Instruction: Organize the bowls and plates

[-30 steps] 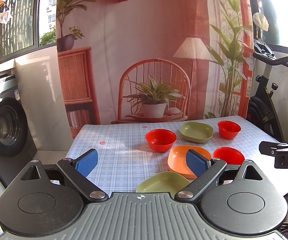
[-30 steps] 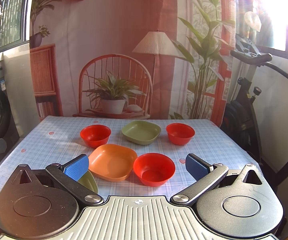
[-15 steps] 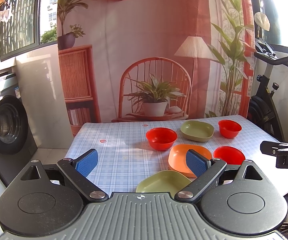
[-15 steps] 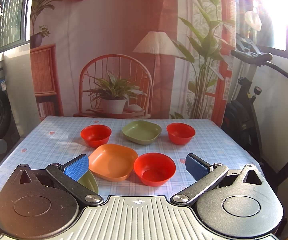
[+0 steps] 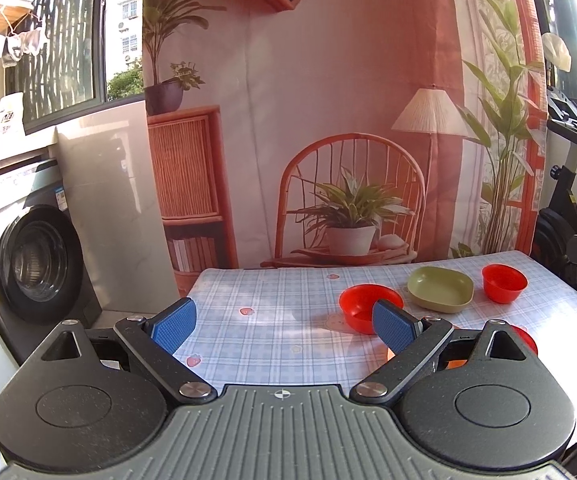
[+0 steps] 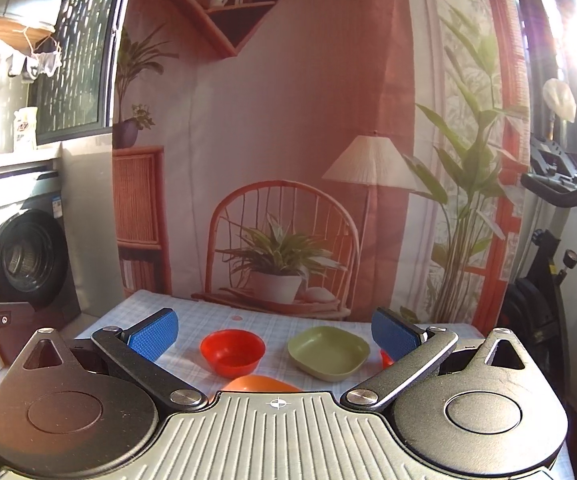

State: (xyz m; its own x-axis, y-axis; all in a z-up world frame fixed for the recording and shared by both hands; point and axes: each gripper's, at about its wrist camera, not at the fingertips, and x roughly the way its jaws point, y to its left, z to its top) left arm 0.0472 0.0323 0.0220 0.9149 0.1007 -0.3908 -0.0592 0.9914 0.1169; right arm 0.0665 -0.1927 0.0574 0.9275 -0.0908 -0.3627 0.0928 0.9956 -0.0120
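Blue pads face each other across a wide gap on the left claw (image 5: 284,322); jaws spread, nothing between them, held above the checked worktop (image 5: 272,320). Ahead of it and to its right sits a red bowl (image 5: 368,307), partly hidden behind the right-hand pad. Further right and slightly beyond lies a green square plate (image 5: 440,289), with a second red bowl (image 5: 503,283) just beside it on the far right. An orange sliver shows below the right finger; a third red rim peeks past the claw body on the right, identity unclear. Right claw (image 6: 274,332) is likewise spread and empty, raised over the near edge of the worktop. Directly ahead, between its pads, are the red bowl (image 6: 232,350) on the left and the green square plate (image 6: 328,352) on the right, near each other but apart. An orange plate (image 6: 262,383) lies just below the claw, mostly hidden by its body. Part of a red bowl (image 6: 385,359) shows beside the right pad.
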